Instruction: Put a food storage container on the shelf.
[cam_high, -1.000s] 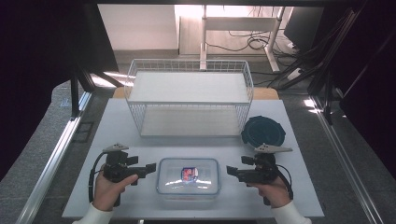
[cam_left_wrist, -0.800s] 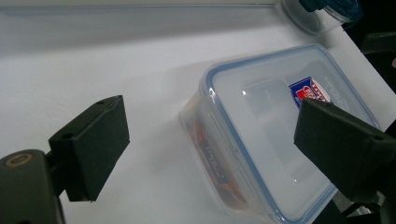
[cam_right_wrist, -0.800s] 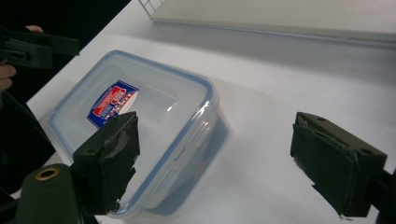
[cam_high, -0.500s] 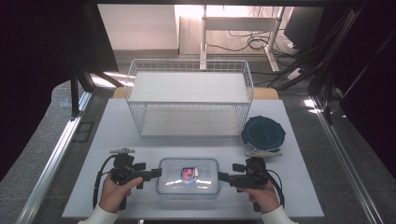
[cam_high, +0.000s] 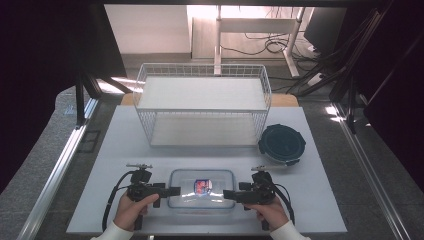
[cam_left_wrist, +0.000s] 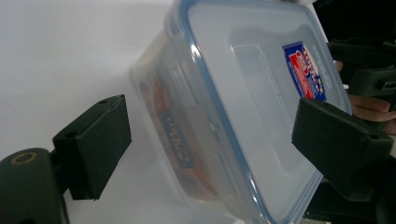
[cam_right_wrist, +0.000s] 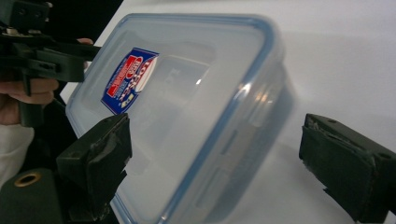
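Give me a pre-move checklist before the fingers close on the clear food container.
1. Left gripper open, one finger over the lid, the other beside the wall: ok.
2. Right gripper open, straddling the opposite end: ok.
3. Fingers pressing on the container: not ok, gaps show in both gripper views.
4. Lid seated, blue seal even along the rim: ok.
5. Side latches locked: cannot tell.
6. Wire basket and dark round lid stand apart from the container: ok.

Blue-red-white sticker on lid of clear rectangular plastic container with blue seal, mid-frame in both gripper views: print too blurred, nothing legible.
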